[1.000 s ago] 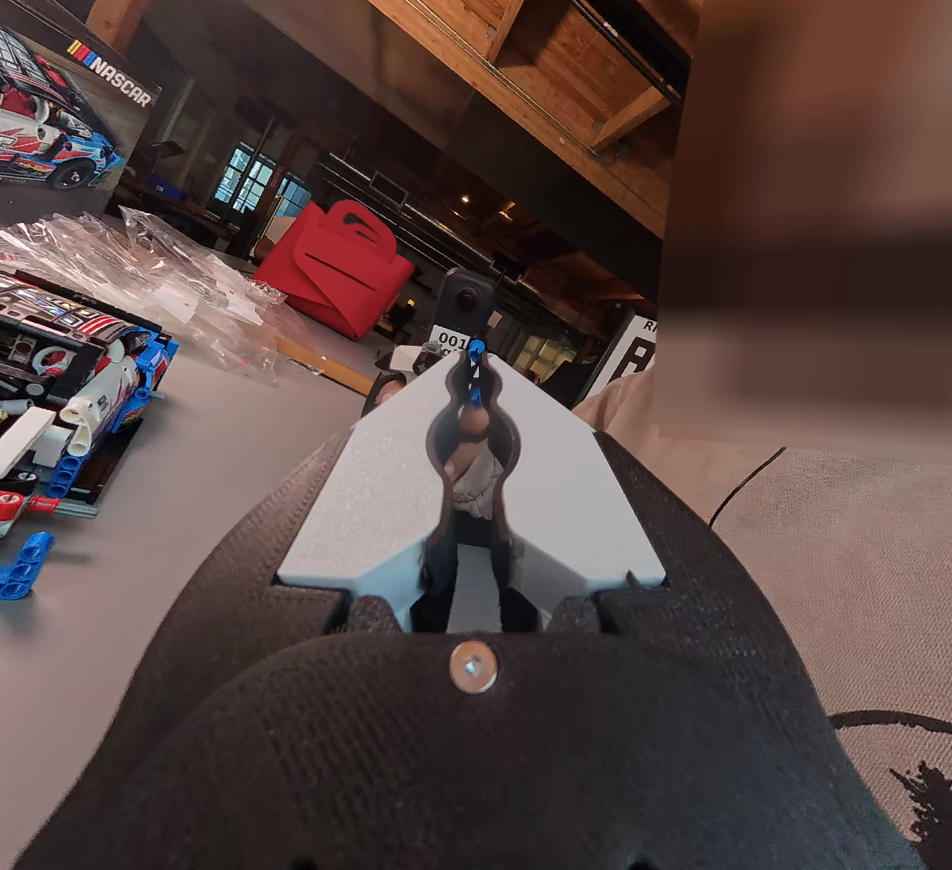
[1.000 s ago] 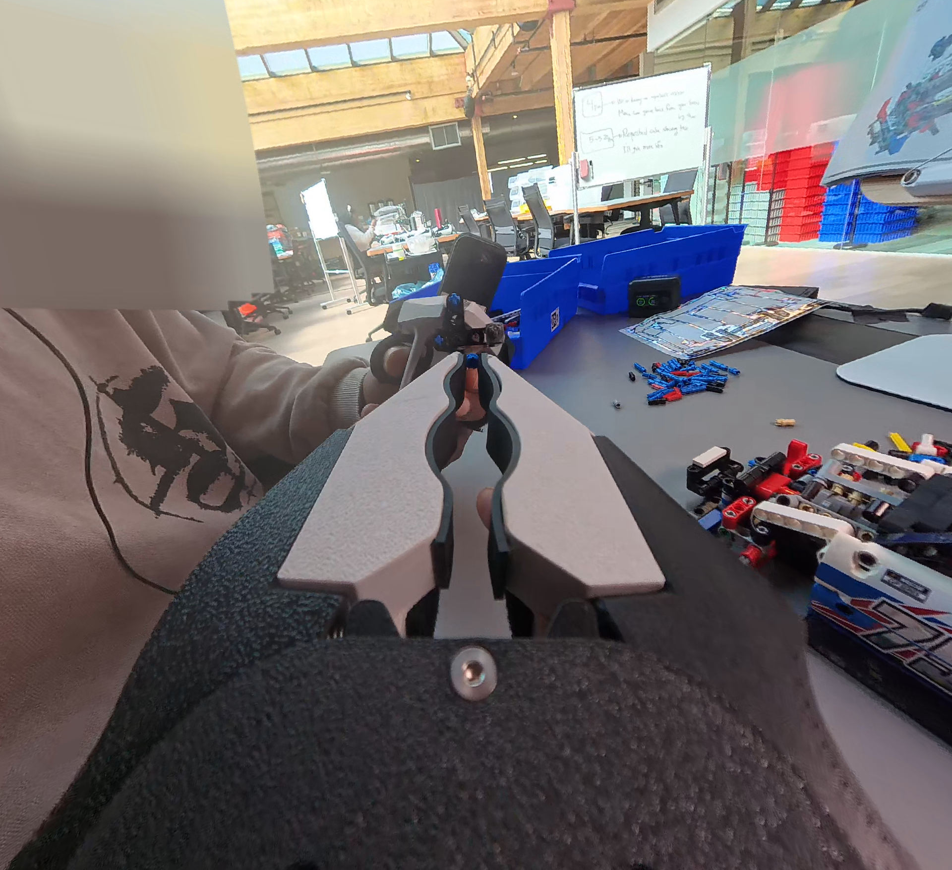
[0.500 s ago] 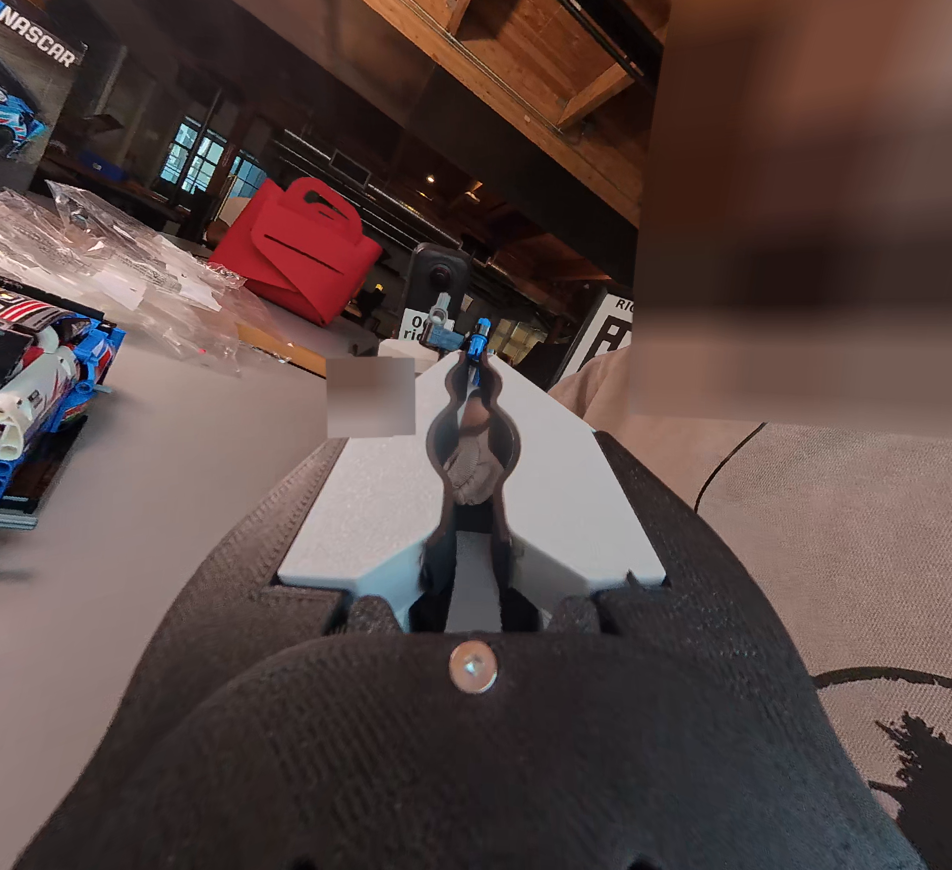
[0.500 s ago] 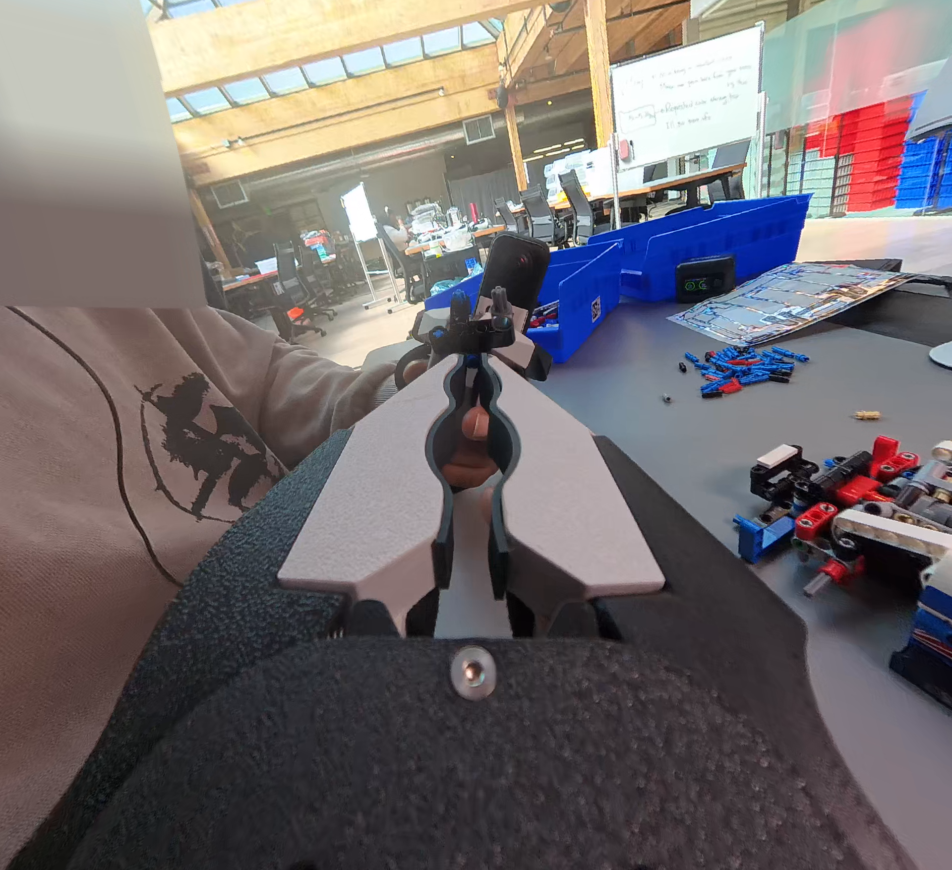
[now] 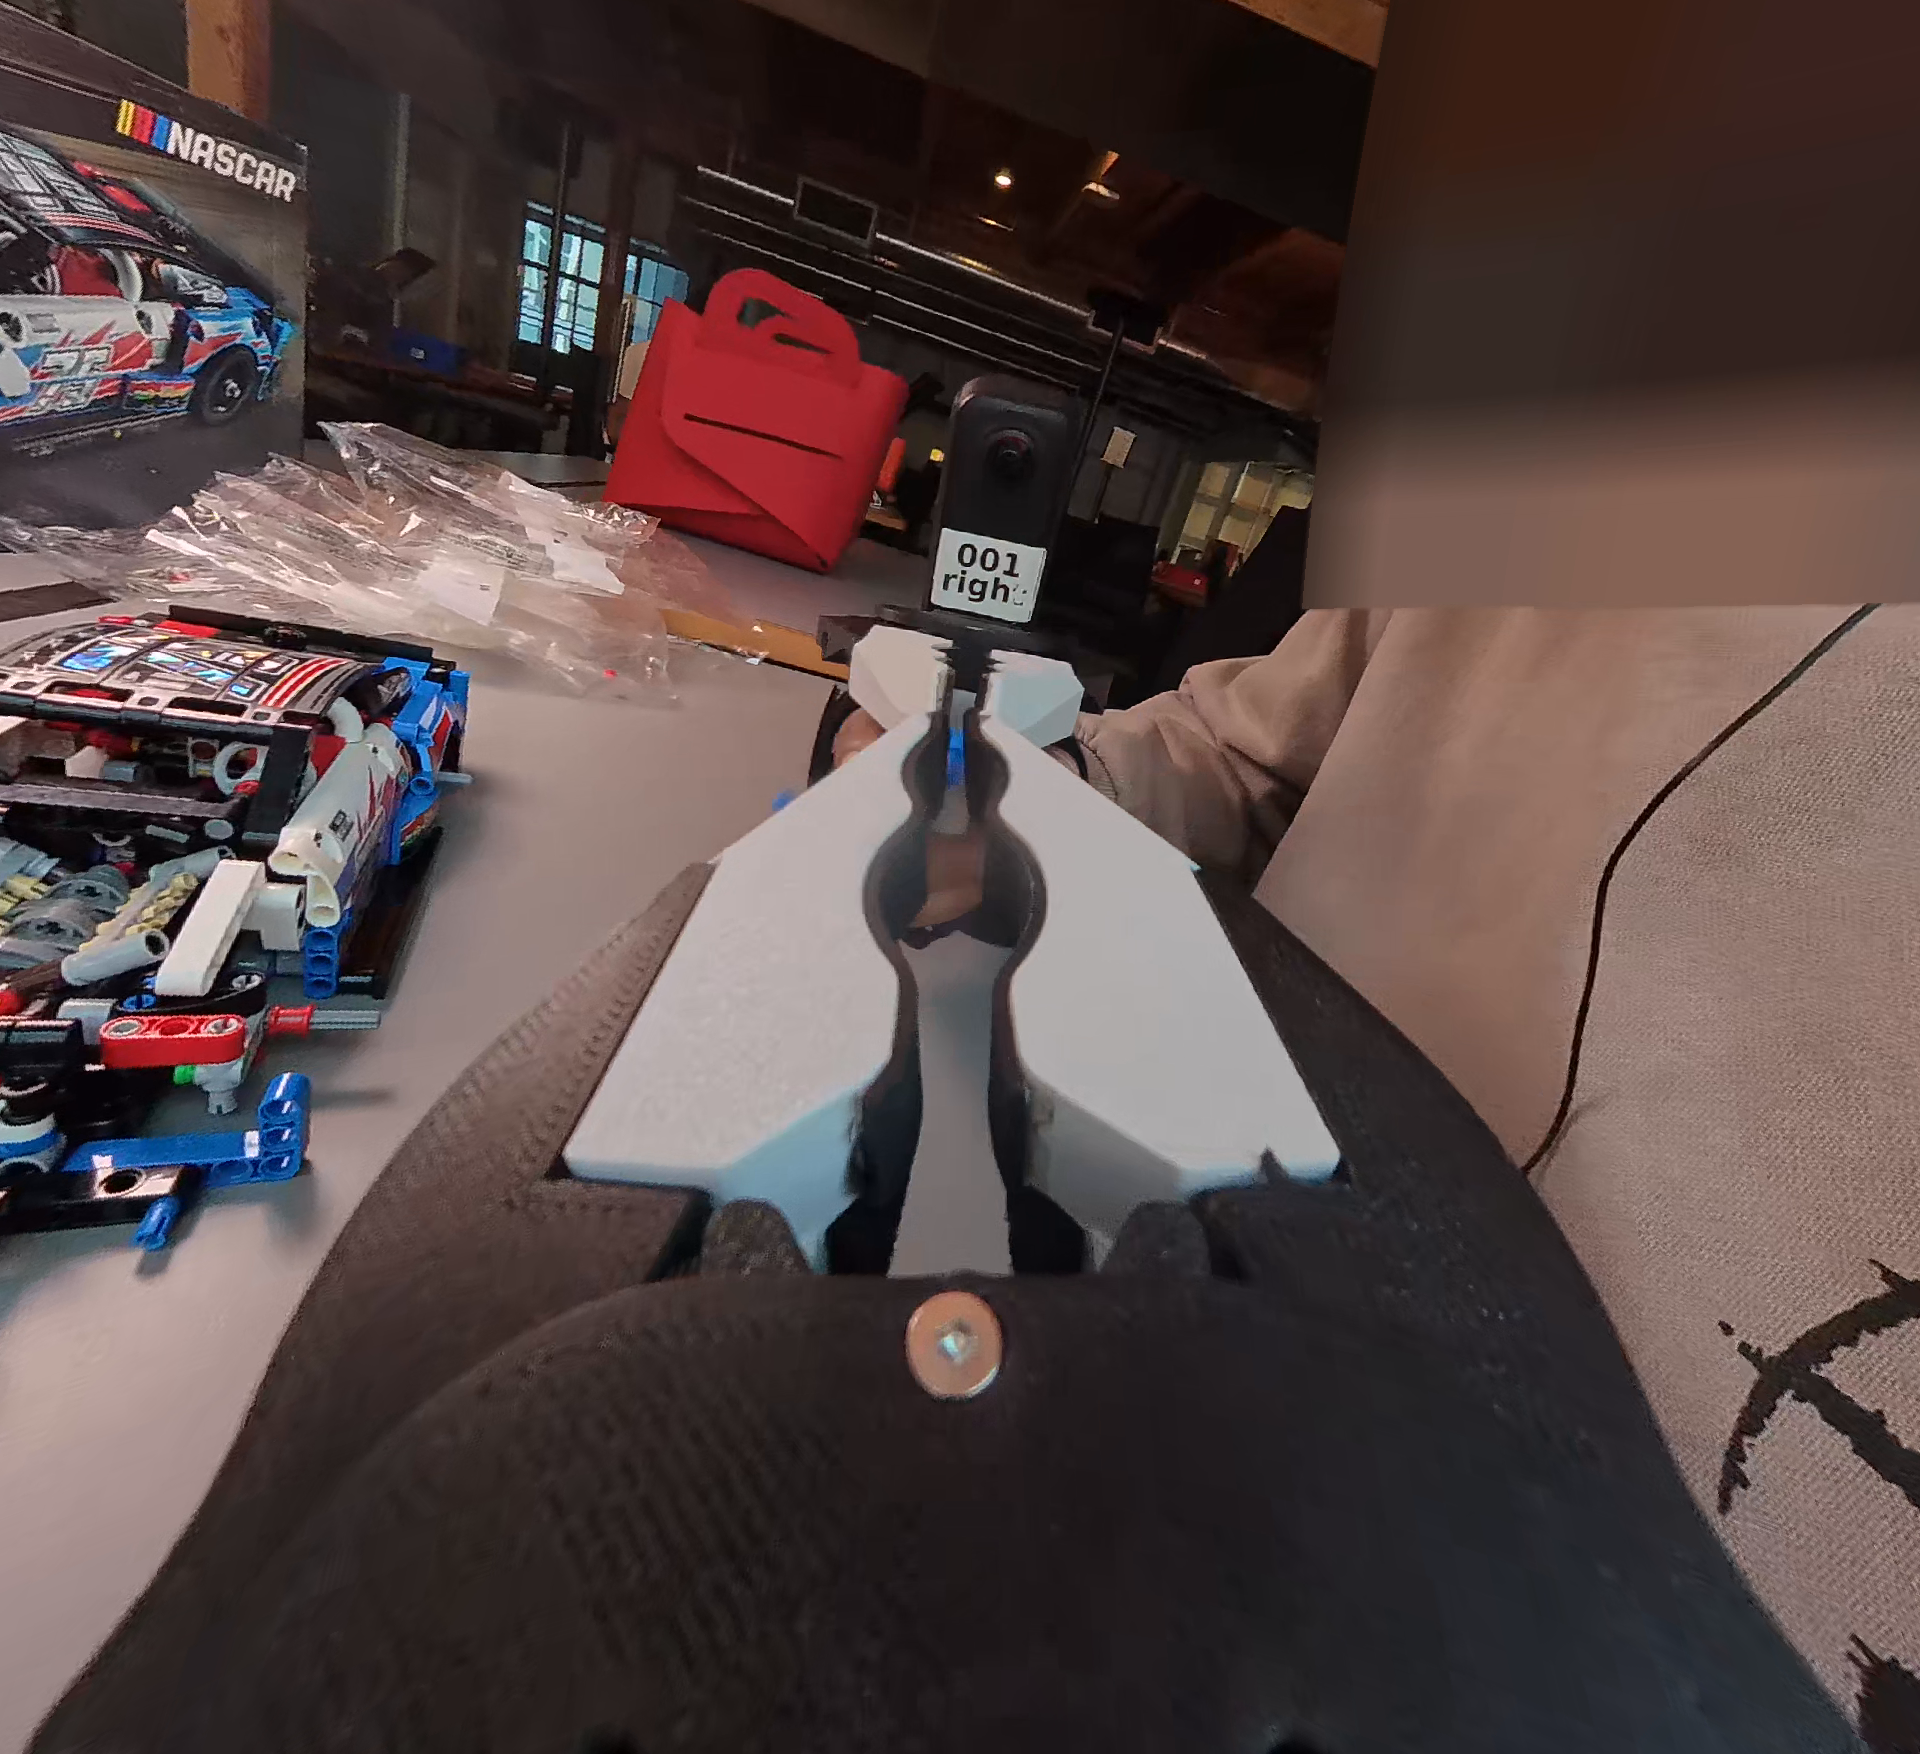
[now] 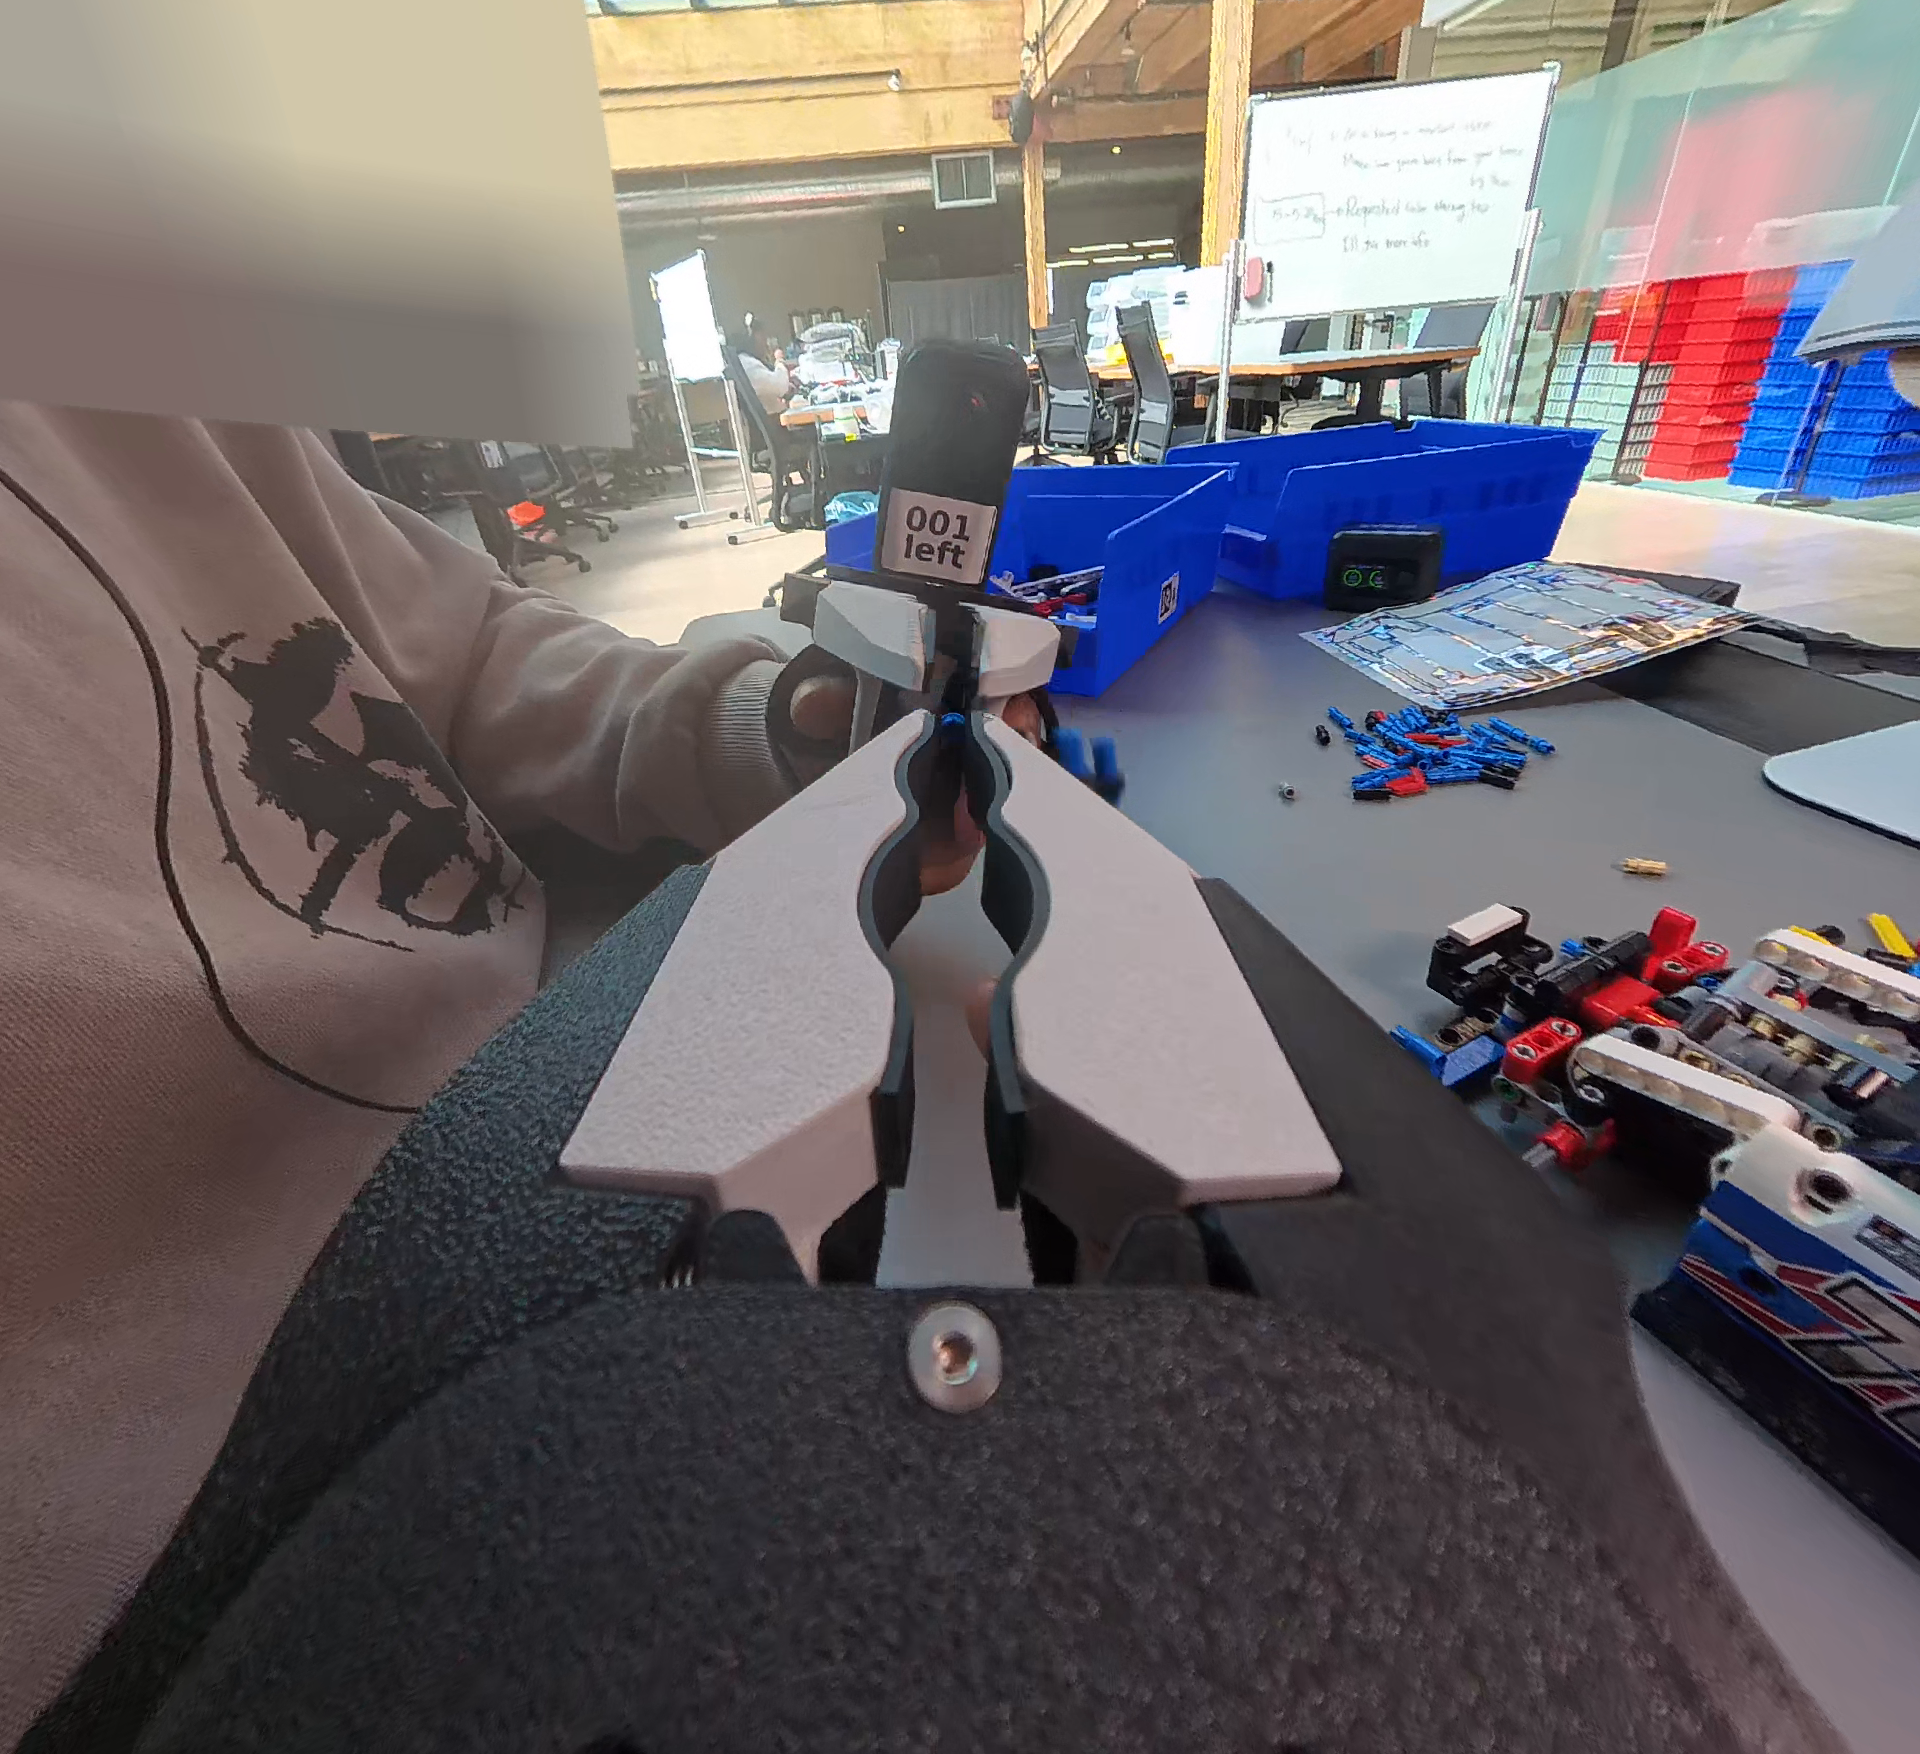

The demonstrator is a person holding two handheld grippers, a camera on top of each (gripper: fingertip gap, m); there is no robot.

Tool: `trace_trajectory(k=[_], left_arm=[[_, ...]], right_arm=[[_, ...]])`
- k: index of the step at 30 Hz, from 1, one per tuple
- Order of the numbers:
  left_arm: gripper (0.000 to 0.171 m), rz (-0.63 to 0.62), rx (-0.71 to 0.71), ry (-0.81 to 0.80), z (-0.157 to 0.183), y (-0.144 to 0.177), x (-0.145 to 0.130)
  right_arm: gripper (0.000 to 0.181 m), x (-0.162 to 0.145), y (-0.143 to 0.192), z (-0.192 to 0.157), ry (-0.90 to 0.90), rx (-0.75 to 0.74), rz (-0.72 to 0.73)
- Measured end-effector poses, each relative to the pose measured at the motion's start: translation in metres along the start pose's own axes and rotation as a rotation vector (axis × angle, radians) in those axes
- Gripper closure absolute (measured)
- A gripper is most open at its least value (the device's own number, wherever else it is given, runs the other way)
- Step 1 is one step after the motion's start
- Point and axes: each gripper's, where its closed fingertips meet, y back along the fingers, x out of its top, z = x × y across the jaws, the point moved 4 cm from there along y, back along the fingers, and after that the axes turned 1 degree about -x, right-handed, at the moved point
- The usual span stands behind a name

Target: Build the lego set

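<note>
My left gripper (image 5: pixel 958 736) is shut on a small blue pin (image 5: pixel 956 757) at its tips. My right gripper (image 6: pixel 951 725) is shut on a small black piece with a bit of blue (image 6: pixel 948 723). The two grippers point at each other, tip to tip, above the near edge of the grey table (image 5: pixel 644 800). The right gripper shows head-on in the left wrist view (image 5: pixel 961 678), and the left gripper in the right wrist view (image 6: pixel 940 650). The join between the two pieces is hidden by the fingertips. The part-built race car (image 5: pixel 218 769) lies to the left; it also shows in the right wrist view (image 6: pixel 1829 1226).
Loose beams and pins (image 5: pixel 197 1154) lie by the car. Clear plastic bags (image 5: pixel 416 551), the set's box (image 5: pixel 135 291) and a red bag (image 5: pixel 758 437) stand behind. Blue bins (image 6: pixel 1392 499), a sheet (image 6: pixel 1527 624) and a pile of blue pins (image 6: pixel 1434 748) lie across the table. The person's sleeve (image 6: pixel 582 717) is close. My left and right fingertips are right by each other.
Both grippers have swung level and squarely face each other, tips now meeting. The car has come back into the left wrist view. Both stay shut.
</note>
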Motion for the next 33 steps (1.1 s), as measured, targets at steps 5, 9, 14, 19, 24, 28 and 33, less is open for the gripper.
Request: trace_trajectory(k=[5, 9, 14, 19, 24, 28, 33], left_arm=[[0.171, -0.063, 0.071, -0.037, -0.007, 0.002, -0.003], [0.171, -0.101, 0.225, -0.018, -0.030, 0.020, 0.003], [0.169, -0.420, 0.327, -0.036, -0.048, 0.038, -0.023], [0.149, -0.704, 0.280, -0.128, -0.039, 0.047, -0.051], [0.140, -0.872, 0.281, -0.240, -0.040, 0.047, -0.079], [0.135, -0.884, 0.314, -0.159, -0.041, 0.041, -0.082], [0.128, -0.866, 0.395, -0.048, -0.036, 0.030, -0.077]], right_arm=[[0.179, -0.007, -0.001, 0.001, 0.044, -0.011, -0.042], [0.179, -0.002, 0.006, 0.014, 0.020, -0.060, -0.026], [0.179, -0.001, 0.017, 0.037, -0.007, -0.164, -0.031], [0.179, -0.005, 0.020, 0.047, -0.032, -0.201, -0.048], [0.179, -0.007, 0.020, 0.047, -0.046, -0.196, -0.053], [0.179, -0.008, 0.020, 0.046, -0.037, -0.190, -0.063], [0.179, -0.009, 0.020, 0.047, -0.040, -0.192, -0.070]])
